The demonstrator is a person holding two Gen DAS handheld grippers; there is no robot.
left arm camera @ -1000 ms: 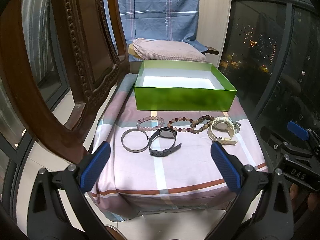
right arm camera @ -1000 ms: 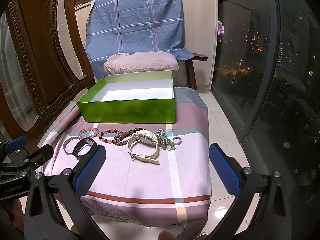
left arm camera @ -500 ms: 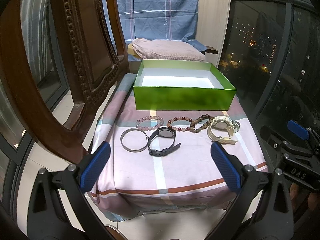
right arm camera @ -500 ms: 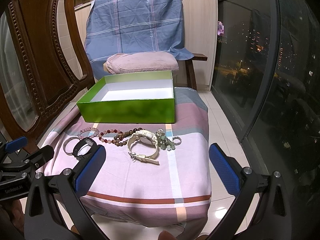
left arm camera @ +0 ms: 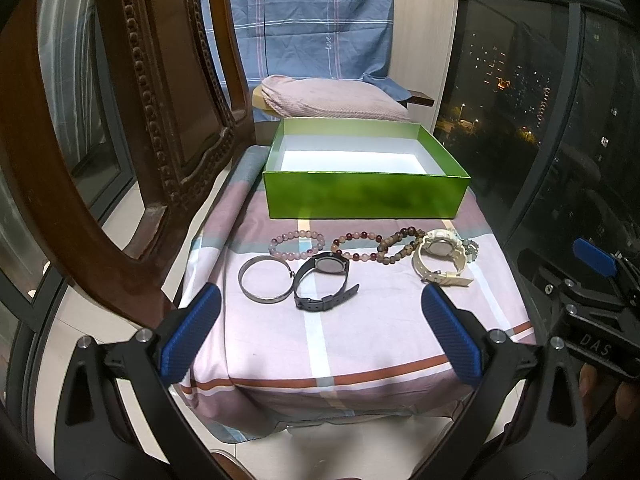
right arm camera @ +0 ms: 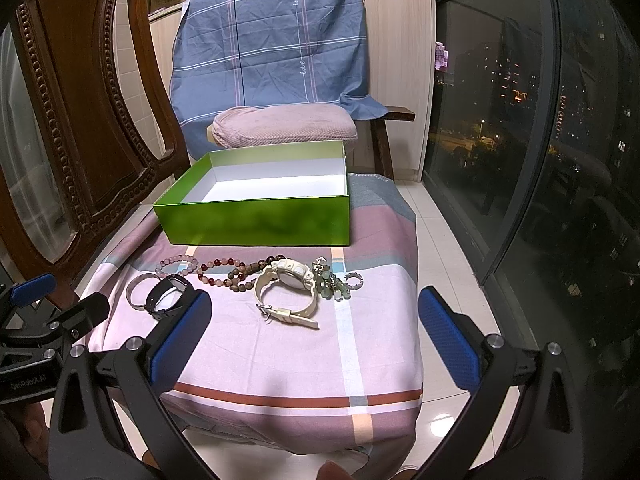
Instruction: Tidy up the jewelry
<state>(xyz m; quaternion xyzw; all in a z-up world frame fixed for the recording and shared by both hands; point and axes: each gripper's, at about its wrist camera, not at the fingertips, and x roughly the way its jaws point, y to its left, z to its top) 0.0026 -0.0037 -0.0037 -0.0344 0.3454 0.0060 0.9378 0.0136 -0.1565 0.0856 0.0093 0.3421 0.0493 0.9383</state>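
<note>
Both grippers, left [left arm camera: 320,336] and right [right arm camera: 314,338], hover spread wide and empty at the near edge of the checked cloth [right arm camera: 280,356]. Beyond them, bracelets [left arm camera: 298,243] and two watches, black [left arm camera: 326,280] and cream [right arm camera: 286,290], lie before the open green box [left arm camera: 364,196].

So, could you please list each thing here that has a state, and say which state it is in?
green box: open, no lid, nothing inside
left gripper: fingers wide apart, holding nothing
right gripper: fingers wide apart, holding nothing
black watch: strap unbuckled, lying on the cloth
cream watch: strap unbuckled, lying on the cloth
silver bangle: lying flat beside the black watch
</note>
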